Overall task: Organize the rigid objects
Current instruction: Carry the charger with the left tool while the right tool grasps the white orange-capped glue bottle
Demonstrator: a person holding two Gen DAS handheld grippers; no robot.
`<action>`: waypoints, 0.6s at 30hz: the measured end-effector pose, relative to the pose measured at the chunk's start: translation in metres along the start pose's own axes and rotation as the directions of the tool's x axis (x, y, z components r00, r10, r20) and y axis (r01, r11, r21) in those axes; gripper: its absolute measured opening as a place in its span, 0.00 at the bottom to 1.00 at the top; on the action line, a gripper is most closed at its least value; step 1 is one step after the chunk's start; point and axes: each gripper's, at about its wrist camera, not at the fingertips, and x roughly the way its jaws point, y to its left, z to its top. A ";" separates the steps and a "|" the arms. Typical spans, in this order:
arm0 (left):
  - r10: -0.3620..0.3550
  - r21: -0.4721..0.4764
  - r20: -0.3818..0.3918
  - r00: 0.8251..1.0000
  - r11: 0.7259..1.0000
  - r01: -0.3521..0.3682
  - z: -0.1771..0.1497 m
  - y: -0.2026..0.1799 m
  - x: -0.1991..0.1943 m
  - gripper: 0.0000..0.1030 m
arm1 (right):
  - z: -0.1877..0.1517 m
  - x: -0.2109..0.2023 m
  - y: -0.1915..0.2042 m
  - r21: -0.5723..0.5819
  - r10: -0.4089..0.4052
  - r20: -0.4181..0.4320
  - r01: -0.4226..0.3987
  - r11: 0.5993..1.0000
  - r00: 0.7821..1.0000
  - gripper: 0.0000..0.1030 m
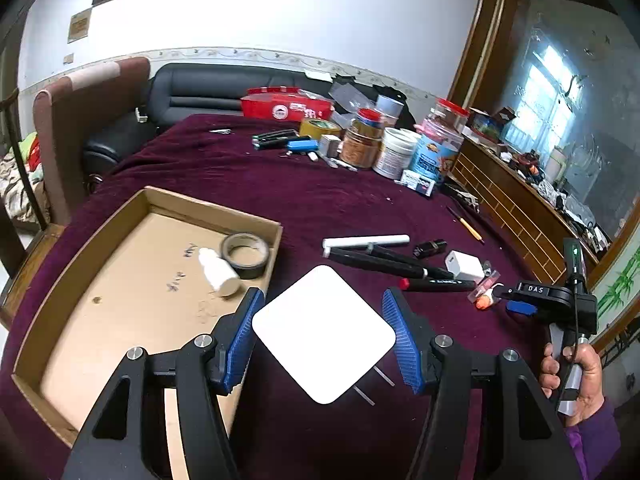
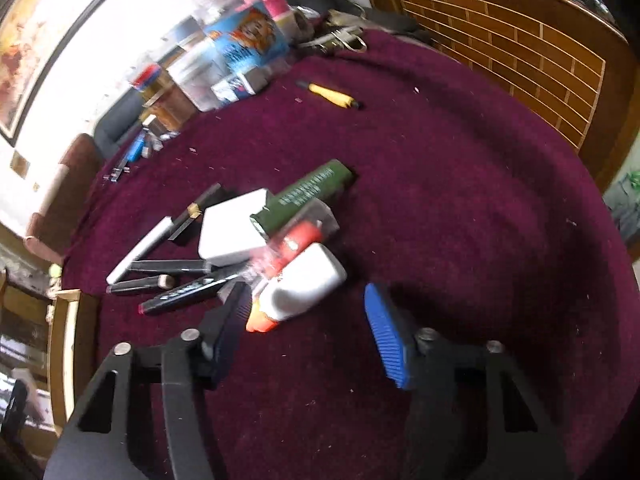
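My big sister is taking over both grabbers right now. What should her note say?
Left gripper: shut on the white square charger, held up beside the cardboard tray, prongs showing below it.
Right gripper: open and empty, hovering by the pile on the purple tablecloth, close to the white bottle with the orange cap.
Done: a tape roll and a small white bottle already lie in the tray.
Left: drop the charger in the tray, then move the pile, with its black markers, white pen, small white adapter and green tube.
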 end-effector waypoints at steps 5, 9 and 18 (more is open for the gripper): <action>0.009 -0.022 0.005 1.000 1.000 -0.009 -0.004 0.012 -0.005 0.54 | -0.001 0.008 0.003 0.039 -0.042 0.013 0.042 0.998 0.999 0.53; 0.007 -0.035 0.005 1.000 0.999 -0.007 -0.008 0.018 -0.005 0.54 | -0.001 0.009 0.010 0.043 -0.090 0.019 0.090 0.995 0.996 0.53; 0.036 -0.048 0.016 0.999 0.998 -0.035 -0.008 0.034 -0.014 0.54 | -0.010 0.015 0.033 -0.016 -0.139 0.028 0.140 0.990 0.990 0.25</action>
